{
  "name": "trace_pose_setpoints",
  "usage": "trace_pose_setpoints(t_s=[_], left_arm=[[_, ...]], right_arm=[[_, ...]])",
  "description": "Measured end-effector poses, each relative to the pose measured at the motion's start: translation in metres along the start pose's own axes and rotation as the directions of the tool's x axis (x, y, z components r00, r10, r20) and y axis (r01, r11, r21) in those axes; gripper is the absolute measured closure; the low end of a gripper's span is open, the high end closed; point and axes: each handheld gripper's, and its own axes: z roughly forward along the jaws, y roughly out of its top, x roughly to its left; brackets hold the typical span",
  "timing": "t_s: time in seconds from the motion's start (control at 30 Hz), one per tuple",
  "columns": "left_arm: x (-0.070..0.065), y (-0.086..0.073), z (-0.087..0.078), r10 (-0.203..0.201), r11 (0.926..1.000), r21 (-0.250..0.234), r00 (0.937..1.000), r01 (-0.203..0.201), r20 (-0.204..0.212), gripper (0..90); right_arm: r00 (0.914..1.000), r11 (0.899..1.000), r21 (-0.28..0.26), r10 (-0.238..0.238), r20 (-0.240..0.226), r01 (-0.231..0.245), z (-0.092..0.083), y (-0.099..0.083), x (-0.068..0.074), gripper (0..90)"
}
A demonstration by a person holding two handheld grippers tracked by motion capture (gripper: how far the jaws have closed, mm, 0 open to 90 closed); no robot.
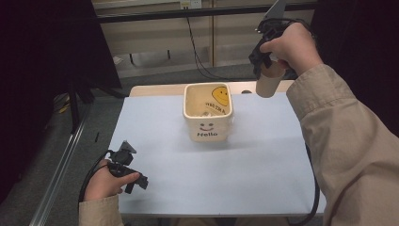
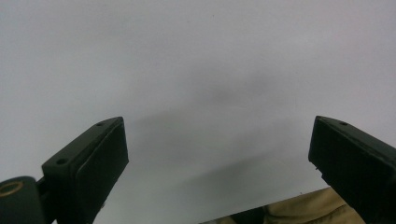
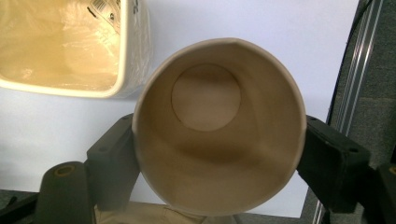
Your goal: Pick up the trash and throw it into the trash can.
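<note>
Left gripper (image 1: 134, 181) rests at 7 o'clock, jaws wide, empty. Right gripper (image 1: 264, 66) at 1 o'clock clamps paper cup (image 1: 269, 80) by its wall, aloft beside bin (image 1: 207, 113). Cup judged light, thin-walled, crushable; grip gently near the stiffer rim.

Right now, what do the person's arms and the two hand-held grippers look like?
Both sleeves are tan fabric with buttoned-style cuffs. The left gripper and right gripper are black, each with two blocky jaws bearing flat dark pads and small screw holes. A black cable trails from each, and a grey three-cornered plate tops them. A brass-coloured ring sits at the jaw base.
</note>
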Motion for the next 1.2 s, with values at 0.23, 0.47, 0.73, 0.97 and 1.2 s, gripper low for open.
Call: trace_pose_setpoints(t_s=[0.23,0.47,0.73,0.97,1.2], left_arm=[[-0.001,0.000,0.001,-0.008,1.0000,-0.002,0.9999,0.009,0.008,4.6],[-0.002,0.001,0.001,0.004,1.0000,0.002,1.0000,-0.004,-0.001,4.6],[-0.001,0.001,0.001,0.009,0.9999,-0.008,1.0000,-0.009,-0.002,4.6],[-0.004,0.000,0.000,0.007,0.9999,-0.015,1.0000,-0.007,-0.003,4.6],[-0.005,0.001,0.000,0.021,0.9998,-0.006,0.9998,-0.021,0.001,4.6]], right_arm=[[0.9999,1.000,0.002,0.009,-0.007,-0.009,-0.005,0.004,-0.004,21.8],[0.9999,1.000,-0.002,-0.014,0.002,0.014,-0.009,0.009,0.009,21.9],[0.9974,0.997,-0.013,-0.071,-0.008,0.071,-0.011,0.015,0.042,21.8],[0.9925,0.993,-0.029,-0.119,-0.027,0.118,-0.011,0.020,0.072,21.8],[0.9856,0.986,-0.031,-0.166,-0.032,0.165,-0.005,0.025,0.096,21.8]])
